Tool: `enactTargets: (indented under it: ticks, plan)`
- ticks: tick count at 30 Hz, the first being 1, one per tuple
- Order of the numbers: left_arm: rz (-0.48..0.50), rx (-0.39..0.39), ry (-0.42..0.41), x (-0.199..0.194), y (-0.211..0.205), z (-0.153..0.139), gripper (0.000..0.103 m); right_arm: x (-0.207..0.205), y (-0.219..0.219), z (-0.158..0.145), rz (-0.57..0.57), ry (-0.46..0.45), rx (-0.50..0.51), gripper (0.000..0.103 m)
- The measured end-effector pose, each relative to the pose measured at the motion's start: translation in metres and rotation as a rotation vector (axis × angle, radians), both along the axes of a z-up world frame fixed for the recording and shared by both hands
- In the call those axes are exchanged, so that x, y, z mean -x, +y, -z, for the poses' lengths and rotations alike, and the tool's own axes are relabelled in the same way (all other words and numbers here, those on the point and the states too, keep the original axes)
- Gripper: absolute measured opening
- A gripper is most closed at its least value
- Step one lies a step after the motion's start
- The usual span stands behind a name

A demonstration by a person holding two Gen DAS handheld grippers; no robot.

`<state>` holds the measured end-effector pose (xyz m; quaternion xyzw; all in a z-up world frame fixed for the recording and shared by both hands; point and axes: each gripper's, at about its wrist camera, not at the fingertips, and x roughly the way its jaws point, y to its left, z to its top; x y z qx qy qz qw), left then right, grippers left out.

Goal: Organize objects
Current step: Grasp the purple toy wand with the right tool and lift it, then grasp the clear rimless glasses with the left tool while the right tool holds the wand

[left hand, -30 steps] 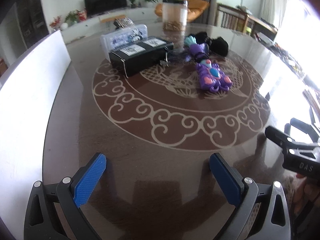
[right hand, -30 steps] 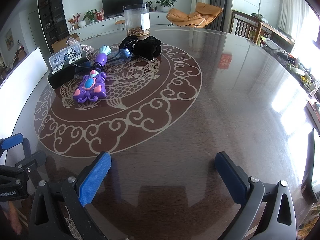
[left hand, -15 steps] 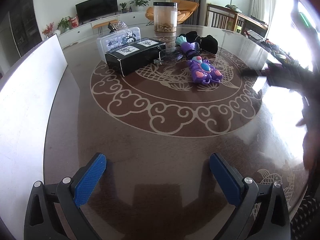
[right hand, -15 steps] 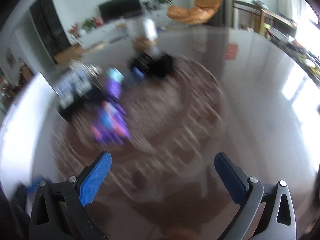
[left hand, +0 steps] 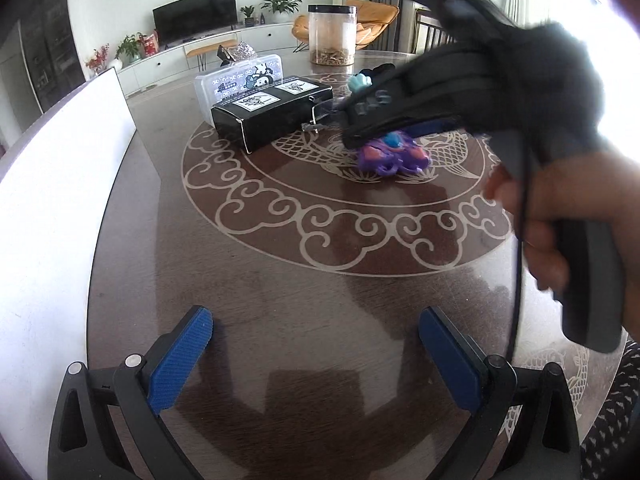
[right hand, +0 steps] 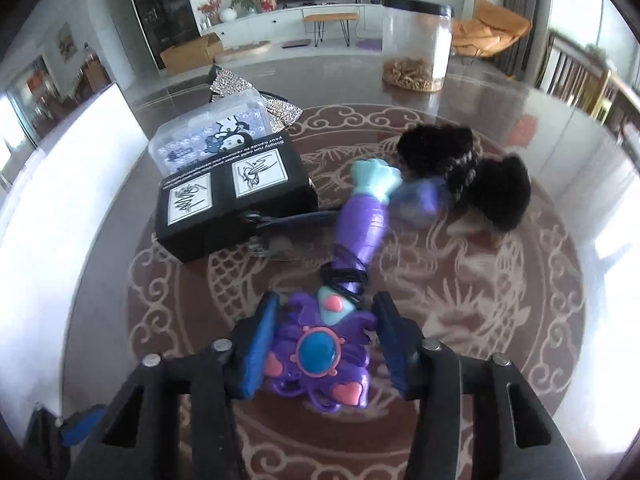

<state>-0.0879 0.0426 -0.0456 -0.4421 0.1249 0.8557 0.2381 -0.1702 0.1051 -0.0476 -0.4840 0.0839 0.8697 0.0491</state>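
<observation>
Right wrist view: my right gripper [right hand: 324, 340] is closing around the purple toy wand [right hand: 320, 356], whose head sits between my fingers [right hand: 260, 344].
Left gripper [left hand: 316, 356]: wide open, holding nothing, bare table [left hand: 280, 280] between its fingers.

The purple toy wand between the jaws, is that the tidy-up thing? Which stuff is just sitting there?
In the job now:
- purple toy wand, with the right gripper closing its jaws around it

Just lying about:
- black box
- clear cartoon case
- black fluffy thing
- big jar
- left gripper, open over bare table
</observation>
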Motion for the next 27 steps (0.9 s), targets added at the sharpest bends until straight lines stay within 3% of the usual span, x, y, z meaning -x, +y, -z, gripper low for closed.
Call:
enactTargets:
  ticks: [5, 12, 14, 17, 20, 27]
  plan:
    - [0.000, 0.000, 0.000, 0.000, 0.000, 0.000, 0.103, -0.052, 0.009, 0.000, 0.015, 0.047, -0.022, 0.049]
    - [-0.002, 0.000, 0.000, 0.000, -0.001, 0.000, 0.103, -0.143, 0.030, 0.000, 0.164, 0.110, -0.096, 0.048]
    - [-0.001, 0.000, 0.000, 0.000, -0.001, 0.000, 0.103, -0.151, 0.034, -0.001, 0.189, 0.096, -0.139, 0.048]
    - [-0.001, 0.000, 0.001, 0.001, -0.001, 0.000, 0.103, -0.148, 0.044, 0.000, 0.199, 0.106, -0.111, 0.051]
    - [-0.001, 0.000, 0.001, 0.000, -0.001, 0.000, 0.103, -0.150, 0.046, 0.000, 0.188, 0.105, -0.097, 0.071]
    - [-0.002, 0.000, 0.001, 0.000, -0.001, 0.000, 0.103, -0.160, 0.058, -0.002, 0.226, 0.138, -0.026, 0.072]
